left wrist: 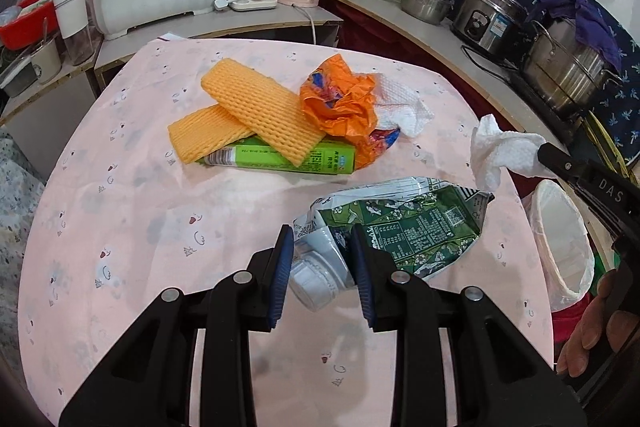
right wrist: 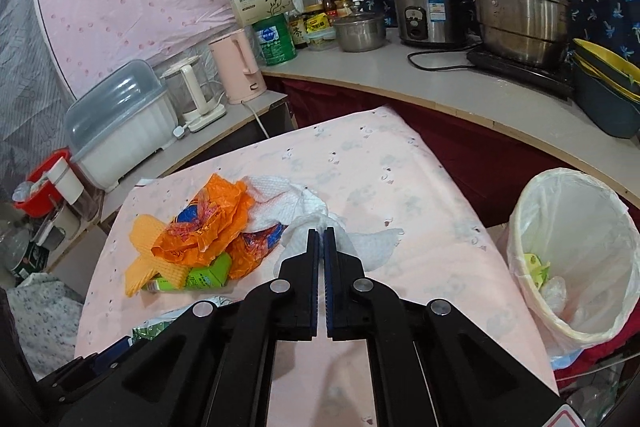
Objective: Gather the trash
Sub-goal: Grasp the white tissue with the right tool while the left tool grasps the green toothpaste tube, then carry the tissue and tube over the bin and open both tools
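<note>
Left claw: our left claw (left wrist: 322,263) is partly closed, its blue pads (left wrist: 280,279) clamped on the white capped neck of a crumpled green-and-white printed drink carton (left wrist: 400,227), at the near right of the worktop.
Right claw: our right claw (right wrist: 321,233) is pinched shut on a white crumpled paper towel (right wrist: 352,243), over the right side of the worktop.
Worktop: we see a pink printed cloth (left wrist: 160,227) covering it.
Middle pile: two orange foam-net sleeves (left wrist: 256,107) lie on a flat green rectangular carton box (left wrist: 288,161); touching them is a crumpled orange plastic wrapper (left wrist: 344,99), with another white paper towel (left wrist: 404,103) against it.
Bin: a round bin lined with a white plastic bag (right wrist: 576,259) stands beside the worktop's right edge, with some scraps inside.
</note>
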Demonstrator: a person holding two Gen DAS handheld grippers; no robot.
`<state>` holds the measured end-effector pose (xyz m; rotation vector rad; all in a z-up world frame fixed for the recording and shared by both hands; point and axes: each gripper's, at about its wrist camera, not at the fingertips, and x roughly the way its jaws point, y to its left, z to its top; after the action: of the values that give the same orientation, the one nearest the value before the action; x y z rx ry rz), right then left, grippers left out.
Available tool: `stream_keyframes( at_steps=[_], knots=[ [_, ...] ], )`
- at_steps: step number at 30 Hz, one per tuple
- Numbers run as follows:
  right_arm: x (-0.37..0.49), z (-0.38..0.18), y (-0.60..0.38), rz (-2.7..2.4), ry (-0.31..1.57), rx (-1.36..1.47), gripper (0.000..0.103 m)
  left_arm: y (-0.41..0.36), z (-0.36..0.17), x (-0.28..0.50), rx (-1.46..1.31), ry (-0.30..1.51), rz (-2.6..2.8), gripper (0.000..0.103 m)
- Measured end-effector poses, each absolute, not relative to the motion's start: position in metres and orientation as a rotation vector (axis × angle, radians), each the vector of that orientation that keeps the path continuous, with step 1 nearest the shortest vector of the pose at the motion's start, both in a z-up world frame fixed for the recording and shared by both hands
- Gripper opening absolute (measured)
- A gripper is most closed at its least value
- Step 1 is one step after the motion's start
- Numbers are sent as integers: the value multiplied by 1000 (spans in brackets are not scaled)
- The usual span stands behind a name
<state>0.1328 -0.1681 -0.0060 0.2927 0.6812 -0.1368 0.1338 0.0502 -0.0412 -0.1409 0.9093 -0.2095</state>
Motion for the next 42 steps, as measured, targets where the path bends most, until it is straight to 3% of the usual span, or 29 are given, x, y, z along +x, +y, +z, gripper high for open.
stream_keyframes(
  at_steps=[16, 42],
  knots=[
    [76, 9, -268, -305, 604, 389, 3, -53, -10, 126, -30, 850, -346, 28],
    [12, -44, -402, -532, 618, 552, 3, -239, -22, 119, 155, 866, -582, 29]
  ],
)
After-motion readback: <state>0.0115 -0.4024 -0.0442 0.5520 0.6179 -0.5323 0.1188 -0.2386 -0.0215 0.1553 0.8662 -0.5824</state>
